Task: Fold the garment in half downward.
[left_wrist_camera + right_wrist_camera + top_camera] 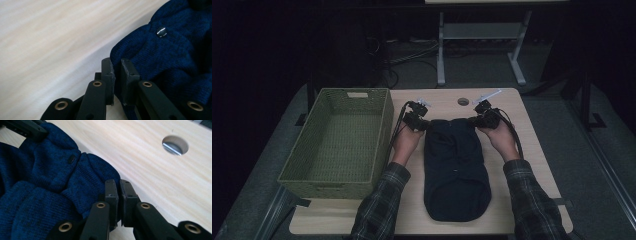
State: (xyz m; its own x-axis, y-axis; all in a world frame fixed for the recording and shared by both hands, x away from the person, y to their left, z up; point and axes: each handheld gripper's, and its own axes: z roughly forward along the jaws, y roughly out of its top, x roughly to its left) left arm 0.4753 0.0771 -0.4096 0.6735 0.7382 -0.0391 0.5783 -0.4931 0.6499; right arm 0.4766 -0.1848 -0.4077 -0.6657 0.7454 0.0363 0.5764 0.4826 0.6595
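I have a dark navy knitted garment (456, 167), folded into a long rounded shape, lying on the pale wooden table (537, 150) between my two forearms. To its left stands an olive-green woven rectangular basket (341, 140), just beside the garment but not touching it.

My left gripper (418, 120) sits at the garment's far left corner. In the left gripper view its black jaws are pinched together on a fold of the blue knit (175, 57), with the cloth edge caught between the pads; a small shiny metal snap (161, 32) shows on the fabric beyond.

My right gripper (482, 119) sits at the far right corner. In the right gripper view its jaws are clamped close, the knit (50, 182) bunched against and between the pads. A round cable hole (175, 145) lies in the tabletop past it.
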